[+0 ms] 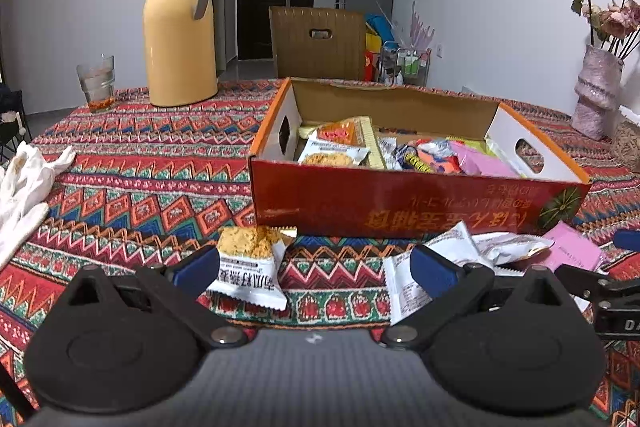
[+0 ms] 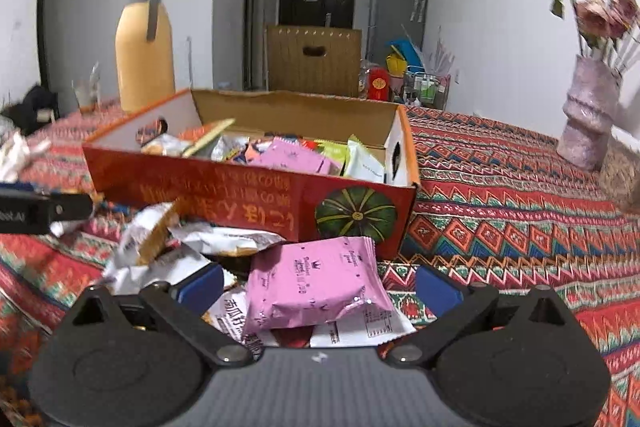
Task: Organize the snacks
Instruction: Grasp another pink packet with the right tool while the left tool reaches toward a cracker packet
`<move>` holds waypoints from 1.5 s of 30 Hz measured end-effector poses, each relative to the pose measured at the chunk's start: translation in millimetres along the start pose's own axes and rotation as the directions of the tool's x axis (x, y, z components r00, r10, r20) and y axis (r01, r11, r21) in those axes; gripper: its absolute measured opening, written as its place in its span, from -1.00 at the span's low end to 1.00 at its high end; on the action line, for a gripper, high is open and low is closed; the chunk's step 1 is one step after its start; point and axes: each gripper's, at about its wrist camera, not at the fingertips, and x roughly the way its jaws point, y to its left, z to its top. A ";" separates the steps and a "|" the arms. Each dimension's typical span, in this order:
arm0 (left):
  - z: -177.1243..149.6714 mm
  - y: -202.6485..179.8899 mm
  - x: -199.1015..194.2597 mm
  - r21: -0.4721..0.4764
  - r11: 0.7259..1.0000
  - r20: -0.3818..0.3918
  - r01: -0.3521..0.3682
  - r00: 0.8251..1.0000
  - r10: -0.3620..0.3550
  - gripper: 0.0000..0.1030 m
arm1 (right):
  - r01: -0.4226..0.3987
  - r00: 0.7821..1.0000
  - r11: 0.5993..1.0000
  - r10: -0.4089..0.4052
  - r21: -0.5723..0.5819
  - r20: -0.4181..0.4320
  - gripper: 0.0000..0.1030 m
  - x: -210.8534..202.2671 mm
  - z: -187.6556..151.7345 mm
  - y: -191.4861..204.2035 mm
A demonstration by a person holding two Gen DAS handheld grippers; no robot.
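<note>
Now both grippers hang wide open over loose snacks in front of the box.

On the left view, the left gripper [image 1: 316,271] is spread wide and holds nothing; its left finger pad [image 1: 198,269] touches the edge of a white cake packet [image 1: 250,269] lying on the surface [image 1: 120,167], and its right pad rests over a heap of white wrappers [image 1: 472,255]. The right gripper [image 2: 320,285] is likewise wide, with a pink packet [image 2: 316,287] lying between its fingers on other wrappers, not clamped. That packet is puffed, glossy, printed with small dark text. Just behind stands the red box [image 2: 248,199], open-topped, already heaped with mixed packets, a pumpkin printed on its front corner.
</note>
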 end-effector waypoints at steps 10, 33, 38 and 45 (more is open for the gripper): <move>0.2 4.6 -1.0 -0.023 0.999 -0.004 0.029 1.000 -0.029 1.00 | -0.008 0.998 0.999 0.006 -0.031 -0.062 0.71 32.9 0.1 1.5; 2.2 7.0 -4.2 -0.042 0.999 -0.006 0.009 1.000 -0.010 1.00 | 0.003 0.991 1.000 -0.007 0.025 0.132 0.25 3.6 -8.7 -9.1; 9.8 16.7 -9.9 -0.025 0.999 -0.017 -0.027 0.999 0.026 1.00 | -0.015 0.988 0.998 0.007 0.057 0.152 0.25 0.0 -8.6 -15.5; 14.4 33.9 17.9 0.009 0.993 -0.112 -0.121 0.986 0.121 1.00 | -0.035 0.982 0.995 0.017 0.090 0.188 0.26 -6.3 -9.7 -22.6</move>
